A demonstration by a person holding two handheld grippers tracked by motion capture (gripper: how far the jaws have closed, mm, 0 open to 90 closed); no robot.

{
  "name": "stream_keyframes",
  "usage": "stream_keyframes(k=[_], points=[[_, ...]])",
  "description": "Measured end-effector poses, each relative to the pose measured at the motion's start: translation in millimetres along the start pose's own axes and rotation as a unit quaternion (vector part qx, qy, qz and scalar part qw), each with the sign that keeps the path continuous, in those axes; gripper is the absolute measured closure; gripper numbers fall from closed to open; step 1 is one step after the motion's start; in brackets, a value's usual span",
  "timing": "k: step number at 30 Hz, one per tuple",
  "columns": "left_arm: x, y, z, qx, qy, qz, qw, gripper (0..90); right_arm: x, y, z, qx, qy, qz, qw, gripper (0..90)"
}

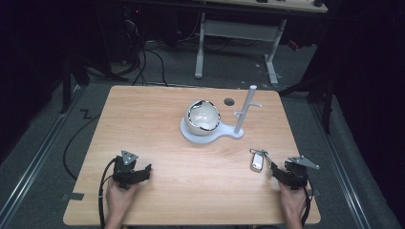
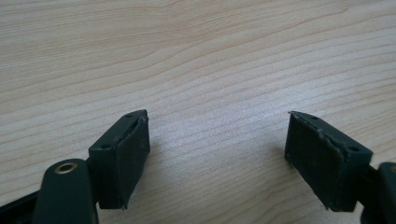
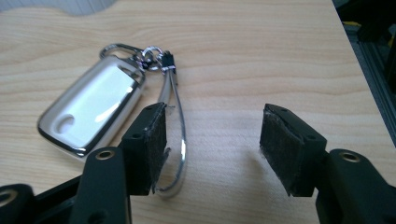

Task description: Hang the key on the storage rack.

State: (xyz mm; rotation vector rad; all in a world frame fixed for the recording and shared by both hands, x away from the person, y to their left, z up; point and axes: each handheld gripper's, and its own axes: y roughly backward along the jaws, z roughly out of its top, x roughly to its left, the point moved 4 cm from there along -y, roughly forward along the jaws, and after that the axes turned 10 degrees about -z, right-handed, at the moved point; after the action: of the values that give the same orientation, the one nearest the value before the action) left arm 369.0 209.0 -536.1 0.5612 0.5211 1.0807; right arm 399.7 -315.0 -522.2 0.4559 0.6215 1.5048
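Note:
A white key fob [image 1: 257,161] [image 3: 91,112] with a silver rim lies flat on the wooden table [image 1: 191,191] at the right. A key ring and a thin silver loop [image 3: 180,140] are attached to it. My right gripper [image 1: 276,171] [image 3: 212,140] rests just right of the fob with its jaws wide apart. The loop lies on the table close against the inner side of one pad, and nothing is pinched. At the front left, my left gripper [image 1: 145,172] [image 2: 217,140] stands open over bare wood.
A white stand [image 1: 191,136] sits mid-table, carrying a round white bowl-like shell with a dark rim [image 1: 203,118] and an upright post with pegs [image 1: 246,107]. A small dark hole [image 1: 229,101] marks the table behind it. The table's right edge is close to the right gripper.

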Motion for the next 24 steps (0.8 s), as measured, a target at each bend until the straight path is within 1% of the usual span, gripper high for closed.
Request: stream_keyframes(k=[14,15,23,24], points=[[0.0,0.0,0.0,0.000,0.001,0.000,1.0000,22.4,11.7,3.6,16.0,-0.014,0.011,0.016,0.9997,41.0],[0.0,0.0,0.0,0.000,0.001,0.000,1.0000,22.4,14.6,4.3,19.0,-0.015,0.012,0.018,0.9997,41.0],[0.2,0.0,0.1,0.000,0.000,0.000,1.0000,22.4,22.9,4.6,25.9,-0.018,0.023,0.027,0.9992,41.0],[0.2,0.0,0.1,0.000,0.000,0.000,1.0000,22.4,26.3,4.6,27.8,-0.019,0.026,0.030,0.9990,41.4]])
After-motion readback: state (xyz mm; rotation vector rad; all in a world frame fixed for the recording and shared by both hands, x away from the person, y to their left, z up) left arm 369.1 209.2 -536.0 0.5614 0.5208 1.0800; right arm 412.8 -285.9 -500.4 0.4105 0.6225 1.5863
